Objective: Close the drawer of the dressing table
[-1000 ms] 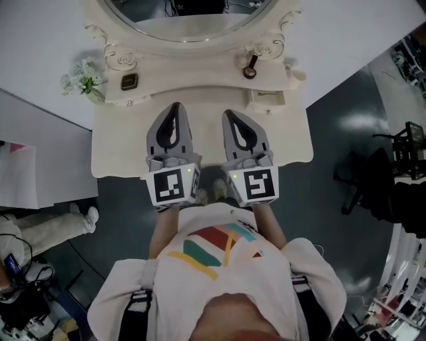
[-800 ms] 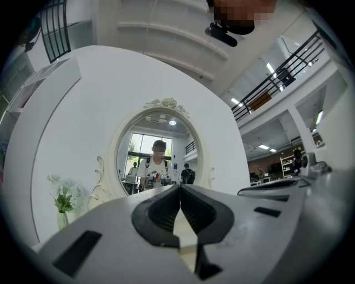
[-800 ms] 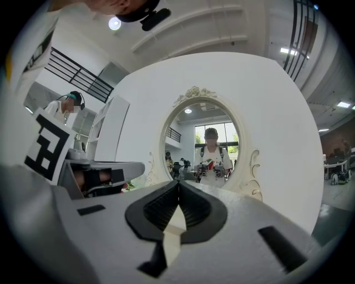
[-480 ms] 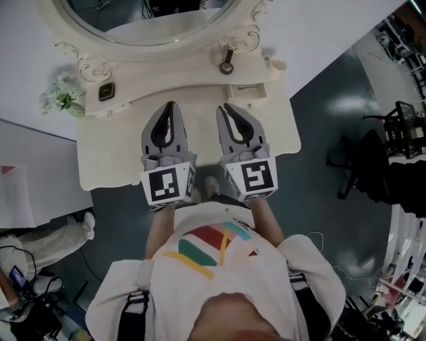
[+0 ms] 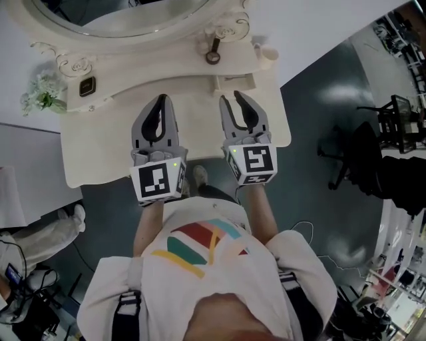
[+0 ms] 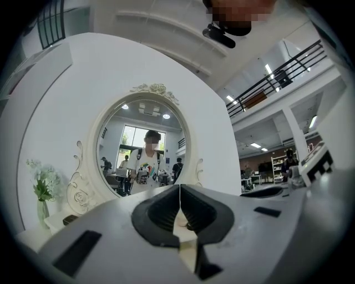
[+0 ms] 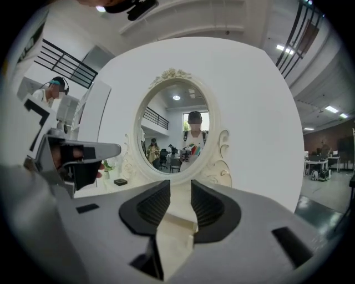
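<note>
The cream dressing table (image 5: 100, 146) stands below me, with its oval mirror (image 5: 126, 13) at the back. A small drawer (image 5: 234, 81) sticks out of the low shelf unit at the right of the mirror base. My right gripper (image 5: 234, 97) hovers over the tabletop, its tips just short of the drawer front. Its jaws are opening and nothing is between them; the cream drawer (image 7: 176, 222) shows through the gap of my right gripper (image 7: 180, 186). My left gripper (image 5: 162, 100) hangs over the middle of the table, shut and empty; its jaws meet in the left gripper (image 6: 180, 187) view.
A vase of pale flowers (image 5: 41, 93) and a small dark box (image 5: 86, 86) sit on the shelf at the left. A dark round item (image 5: 213, 56) lies by the mirror base. A black chair (image 5: 363, 160) stands on the floor to the right.
Both grippers have moved forward over the tabletop toward the mirror. The right gripper's jaws, shut before, now stand apart near the drawer.
</note>
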### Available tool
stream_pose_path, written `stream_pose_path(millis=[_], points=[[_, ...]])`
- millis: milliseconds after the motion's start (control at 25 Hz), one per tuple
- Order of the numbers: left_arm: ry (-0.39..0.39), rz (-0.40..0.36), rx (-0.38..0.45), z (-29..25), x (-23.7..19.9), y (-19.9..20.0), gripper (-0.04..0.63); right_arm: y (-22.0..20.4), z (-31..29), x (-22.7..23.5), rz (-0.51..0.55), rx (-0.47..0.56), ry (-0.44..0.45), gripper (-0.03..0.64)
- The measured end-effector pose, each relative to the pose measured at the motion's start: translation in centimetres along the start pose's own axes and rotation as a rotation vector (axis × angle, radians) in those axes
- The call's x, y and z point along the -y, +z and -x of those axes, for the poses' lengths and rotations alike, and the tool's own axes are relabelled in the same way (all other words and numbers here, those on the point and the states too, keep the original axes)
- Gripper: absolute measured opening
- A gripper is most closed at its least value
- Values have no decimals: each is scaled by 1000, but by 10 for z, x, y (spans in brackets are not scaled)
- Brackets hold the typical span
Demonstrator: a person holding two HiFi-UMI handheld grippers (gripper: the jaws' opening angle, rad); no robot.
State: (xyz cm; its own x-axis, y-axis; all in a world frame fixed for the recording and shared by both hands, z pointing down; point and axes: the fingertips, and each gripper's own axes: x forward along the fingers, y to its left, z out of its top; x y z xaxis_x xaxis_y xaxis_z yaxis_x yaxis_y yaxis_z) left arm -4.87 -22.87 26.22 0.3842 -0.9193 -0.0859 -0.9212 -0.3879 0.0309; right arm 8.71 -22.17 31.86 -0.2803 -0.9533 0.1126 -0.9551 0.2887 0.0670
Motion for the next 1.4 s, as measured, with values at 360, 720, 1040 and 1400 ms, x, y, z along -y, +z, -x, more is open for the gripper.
stream_pose_path(millis=[360, 720, 1040, 1400], points=[[4, 13, -52, -23, 5, -25, 6, -74, -22, 54, -41, -147, -55, 129], [-16, 3, -119, -45, 13, -53, 6, -166, -37, 82, -88, -334, -94, 152], [4, -26, -170, -50, 7, -72, 6, -211, -49, 89, -103, -422, -107, 152], [21, -35, -211, -52, 2, -88, 6, -240, -55, 96, -118, -489, -125, 150]])
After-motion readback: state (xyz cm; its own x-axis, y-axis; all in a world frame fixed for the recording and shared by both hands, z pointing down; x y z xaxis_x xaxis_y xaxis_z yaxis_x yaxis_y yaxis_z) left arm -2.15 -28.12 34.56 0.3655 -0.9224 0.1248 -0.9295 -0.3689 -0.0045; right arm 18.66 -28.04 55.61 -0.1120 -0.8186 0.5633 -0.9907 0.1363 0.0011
